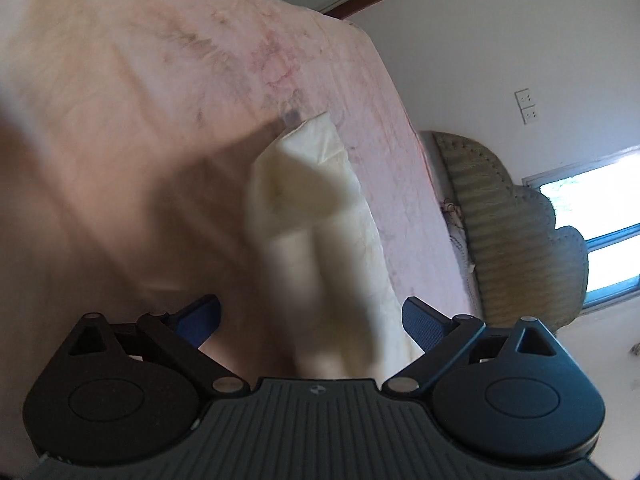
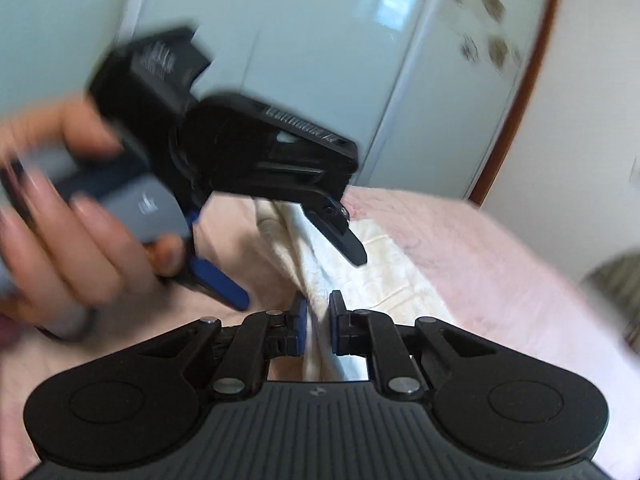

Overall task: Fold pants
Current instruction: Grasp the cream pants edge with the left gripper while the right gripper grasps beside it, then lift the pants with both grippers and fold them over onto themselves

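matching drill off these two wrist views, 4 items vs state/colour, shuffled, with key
Items:
1. left tool
2. right tool
3. pants
4. bed cover

States or colours:
A. pink, spread under everything
B. jaws wide apart, holding nothing
C. cream, bunched into a long ridge
D. jaws nearly closed, pinching cream fabric

Pairs: 1-B, 2-D, 3-C, 4-A

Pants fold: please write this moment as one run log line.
left gripper: open, above pants | right gripper: shut on pants | surface: pink blanket
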Demonstrator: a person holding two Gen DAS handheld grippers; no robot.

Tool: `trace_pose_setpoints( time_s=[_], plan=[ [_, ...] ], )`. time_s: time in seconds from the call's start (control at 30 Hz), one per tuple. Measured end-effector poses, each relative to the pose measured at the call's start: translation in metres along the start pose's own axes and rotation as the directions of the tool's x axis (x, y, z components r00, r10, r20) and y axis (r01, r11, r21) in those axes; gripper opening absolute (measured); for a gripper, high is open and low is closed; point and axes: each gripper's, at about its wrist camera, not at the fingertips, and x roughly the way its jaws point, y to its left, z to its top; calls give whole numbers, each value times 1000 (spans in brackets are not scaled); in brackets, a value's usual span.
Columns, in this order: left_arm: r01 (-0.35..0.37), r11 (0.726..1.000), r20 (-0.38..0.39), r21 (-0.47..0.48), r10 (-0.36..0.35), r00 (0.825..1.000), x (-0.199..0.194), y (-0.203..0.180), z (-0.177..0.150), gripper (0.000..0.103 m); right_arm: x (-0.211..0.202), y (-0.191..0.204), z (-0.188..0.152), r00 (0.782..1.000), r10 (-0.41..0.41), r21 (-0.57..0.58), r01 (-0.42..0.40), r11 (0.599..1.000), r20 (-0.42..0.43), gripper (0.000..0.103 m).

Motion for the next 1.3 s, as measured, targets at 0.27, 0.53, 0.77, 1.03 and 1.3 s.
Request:
trace_pose_setpoints(
  time_s=[0.27, 0.53, 0.77, 1.03, 1.3],
  plan=[
    [-75, 994, 59, 82, 71, 996, 15, -16, 8, 81, 16, -68, -9, 996, 57, 256, -37, 966, -69, 12],
    [-300, 900, 231, 318, 233, 945, 6, -44, -15, 16, 46, -69, -21, 989, 68, 241, -35, 970, -132, 12],
    [-335, 749, 378, 571, 122, 918, -24, -119, -75, 14, 33, -85, -7, 997, 77, 303, -64, 951, -30, 13],
    [-197, 697, 282, 689, -8, 959, -23, -178, -143, 15, -41, -111, -15, 993, -33, 323, -6, 946, 113, 13],
    [-84, 596, 180, 799, -104, 978, 5, -231, -213, 17, -123, -159, -67, 972, -136, 453, 35, 891, 194, 13]
  ],
)
